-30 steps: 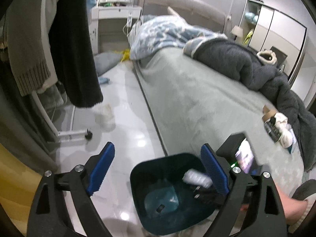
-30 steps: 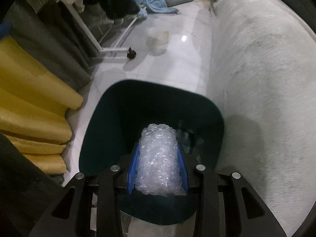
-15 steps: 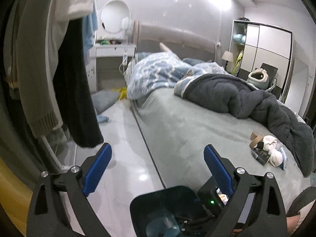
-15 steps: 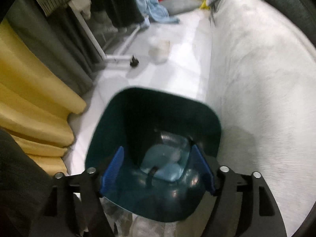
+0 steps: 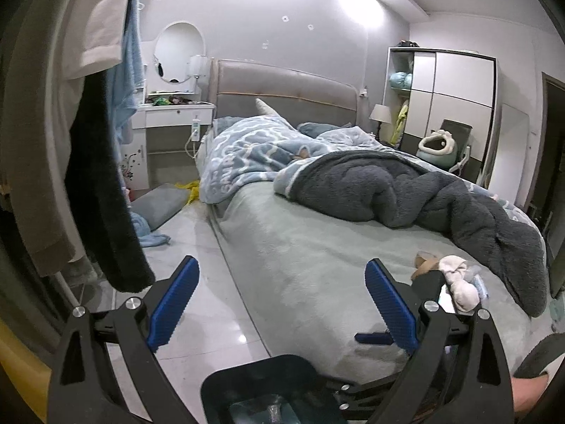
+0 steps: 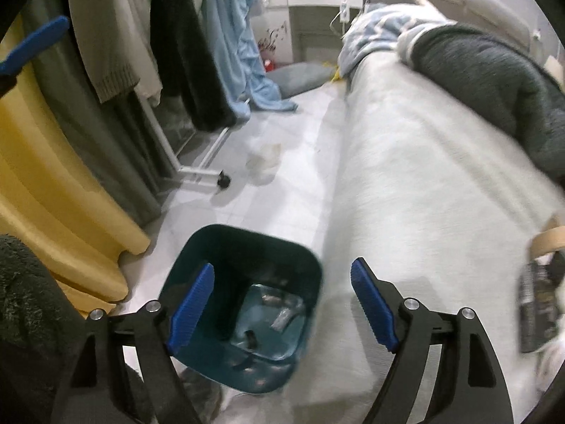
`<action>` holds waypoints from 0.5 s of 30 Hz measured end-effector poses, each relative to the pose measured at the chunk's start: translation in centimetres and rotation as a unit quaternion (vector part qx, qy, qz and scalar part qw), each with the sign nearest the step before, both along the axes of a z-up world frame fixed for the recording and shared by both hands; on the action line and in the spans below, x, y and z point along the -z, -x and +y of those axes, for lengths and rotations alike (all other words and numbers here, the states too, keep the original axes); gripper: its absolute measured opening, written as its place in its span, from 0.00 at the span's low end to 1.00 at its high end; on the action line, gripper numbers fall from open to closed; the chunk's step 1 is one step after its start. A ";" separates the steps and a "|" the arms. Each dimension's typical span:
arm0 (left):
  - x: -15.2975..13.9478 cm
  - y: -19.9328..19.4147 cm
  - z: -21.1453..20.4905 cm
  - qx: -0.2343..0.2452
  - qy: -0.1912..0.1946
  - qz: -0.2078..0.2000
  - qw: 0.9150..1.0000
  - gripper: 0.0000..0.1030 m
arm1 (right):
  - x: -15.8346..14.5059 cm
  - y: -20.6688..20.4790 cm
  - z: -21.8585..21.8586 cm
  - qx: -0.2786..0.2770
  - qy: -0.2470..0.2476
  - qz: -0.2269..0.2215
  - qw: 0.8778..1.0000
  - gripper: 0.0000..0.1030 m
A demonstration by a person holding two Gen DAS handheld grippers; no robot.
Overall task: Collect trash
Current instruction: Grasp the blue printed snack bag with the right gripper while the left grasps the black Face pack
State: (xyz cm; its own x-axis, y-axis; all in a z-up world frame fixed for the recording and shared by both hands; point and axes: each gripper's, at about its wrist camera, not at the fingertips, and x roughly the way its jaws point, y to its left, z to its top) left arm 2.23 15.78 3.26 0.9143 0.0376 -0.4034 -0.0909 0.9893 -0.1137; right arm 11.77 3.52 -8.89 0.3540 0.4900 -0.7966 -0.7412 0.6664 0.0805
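Note:
A dark teal trash bin point(image 6: 247, 229) stands on the floor against the bed's side, with clear wrapping point(image 6: 282, 318) lying at its bottom. My right gripper point(image 6: 282, 266) hangs above the bin's right rim; its jaws are opening and nothing is between them. My left gripper point(image 5: 280, 265) is open and empty, held level over the bin point(image 5: 261, 367) and facing the bed. On the bed lie a cardboard roll point(image 5: 423, 261), a white wad point(image 5: 455, 279) and a dark packet point(image 6: 533, 304). A translucent scrap point(image 6: 265, 155) lies on the floor.
A rolling clothes rack point(image 6: 197, 173) with hanging garments point(image 5: 102, 176) and a yellow curtain point(image 6: 53, 183) line the left. The bed point(image 5: 317, 247) carries a dark blanket point(image 5: 423, 194). A pillow point(image 5: 159, 205) and blue cloth point(image 6: 268, 99) lie on the floor beyond.
My right gripper let go of the bubble wrap, which dropped into the bin; the gripper opened and rose. My left gripper rose and tipped up, so more of the room shows.

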 end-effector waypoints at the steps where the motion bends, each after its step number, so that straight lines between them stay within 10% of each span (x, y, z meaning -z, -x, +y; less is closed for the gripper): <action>1: 0.0 -0.3 -0.5 0.003 0.000 0.000 1.000 0.94 | -0.4 0.0 -0.7 0.003 -0.002 -0.007 1.000 0.80; 15: -0.7 -2.7 -5.4 0.077 0.004 0.010 0.997 0.94 | -5.1 -1.1 -10.5 0.040 -0.017 -0.089 0.995 0.88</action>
State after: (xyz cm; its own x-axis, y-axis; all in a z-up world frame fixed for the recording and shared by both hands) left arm 4.88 10.34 4.01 0.9005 -0.1062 -0.4217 0.0604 0.9909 -0.1205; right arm 12.85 -6.98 -3.80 0.5265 0.4798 -0.7018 -0.6906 0.7228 -0.0239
